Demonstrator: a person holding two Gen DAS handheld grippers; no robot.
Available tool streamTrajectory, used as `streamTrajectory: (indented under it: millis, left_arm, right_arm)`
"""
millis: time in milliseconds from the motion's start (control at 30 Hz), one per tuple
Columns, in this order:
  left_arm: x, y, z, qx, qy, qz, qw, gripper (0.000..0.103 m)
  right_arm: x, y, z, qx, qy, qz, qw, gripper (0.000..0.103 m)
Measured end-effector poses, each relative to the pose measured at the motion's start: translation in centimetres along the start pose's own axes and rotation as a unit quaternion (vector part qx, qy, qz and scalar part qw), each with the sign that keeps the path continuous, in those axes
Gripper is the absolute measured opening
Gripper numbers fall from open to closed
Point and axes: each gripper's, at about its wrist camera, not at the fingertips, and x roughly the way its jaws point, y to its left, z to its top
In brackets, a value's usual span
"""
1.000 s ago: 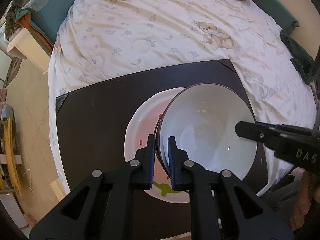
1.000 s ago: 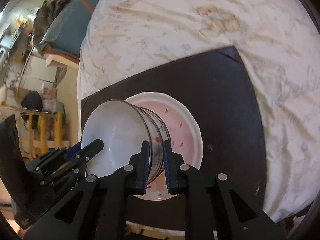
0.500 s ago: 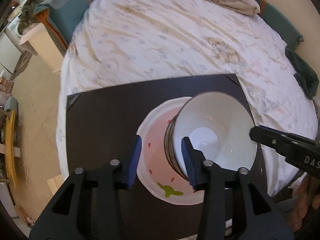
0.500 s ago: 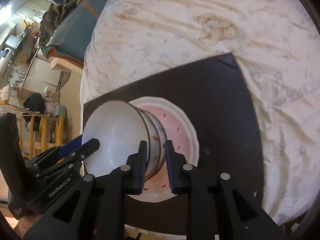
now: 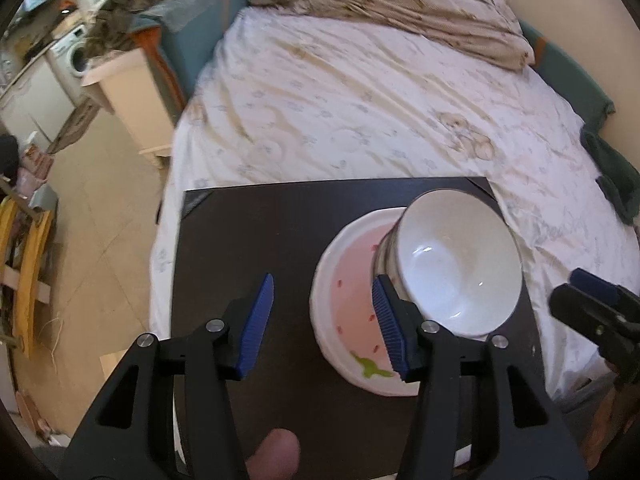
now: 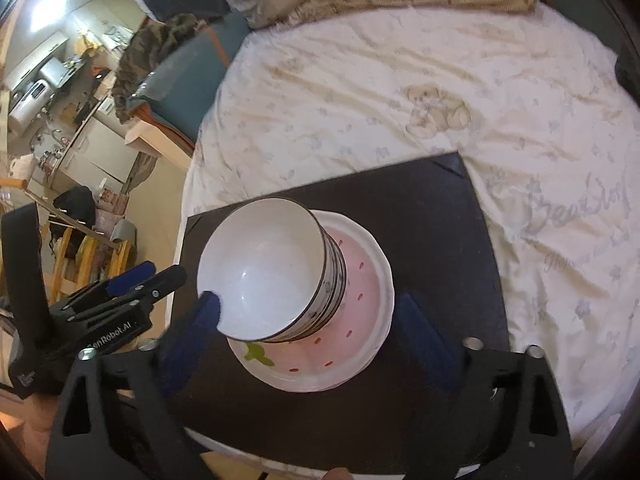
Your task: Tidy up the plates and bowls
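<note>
left gripper (image 5: pixel 322 320): black angular frame, silver round screws, ridged blue pads on fingers (image 5: pixel 256 320) | right gripper (image 6: pixel 308 338): same black frame, silver screws, dark blue pads on fingers (image 6: pixel 426 338) | marking: white lettering "enRobot.AI" on the left gripper's black body, seen from right wrist view

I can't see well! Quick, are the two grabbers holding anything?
Left gripper: open, holding nothing, jaws just opened.
Right gripper: open, jaws just opened off the bowls.
</note>
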Motion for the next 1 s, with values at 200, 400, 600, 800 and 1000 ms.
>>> streamTrajectory:
  millis: [200,400,600,800,1000]
  left_arm:
    - [-3.1,2.0,-3.6,-0.019,-0.045,0.004,0.9988,0.049]
    - [-5.6,1.5,-7.2,-0.004,-0.087,0.008,0.9962,0.064]
    - [-5.3,0.9,-9.3,-0.009,-0.089,0.007,0.996,0.069]
    - [-4.6,0.3,-10.9,-0.005,-0.085,0.006,0.9964,0.098]
    - [-4.1,0.6,-11.1,-0.015,-0.088,0.015,0.9959,0.103]
  right_arm:
    - [-2.6,1.5,-2.8,-0.042,-0.074,-0.031,0.996,0.103]
    - [-4.8,1.9,-6.4,-0.058,-0.113,-0.056,0.99,0.103]
    - [-4.7,1.9,-8.8,-0.068,-0.122,-0.074,0.987,0.103]
    - [-4.1,2.9,-10.2,-0.089,-0.146,-0.09,0.981,0.103]
    - [-2.7,3.7,-11.1,-0.1,-0.14,-0.103,0.98,0.103]
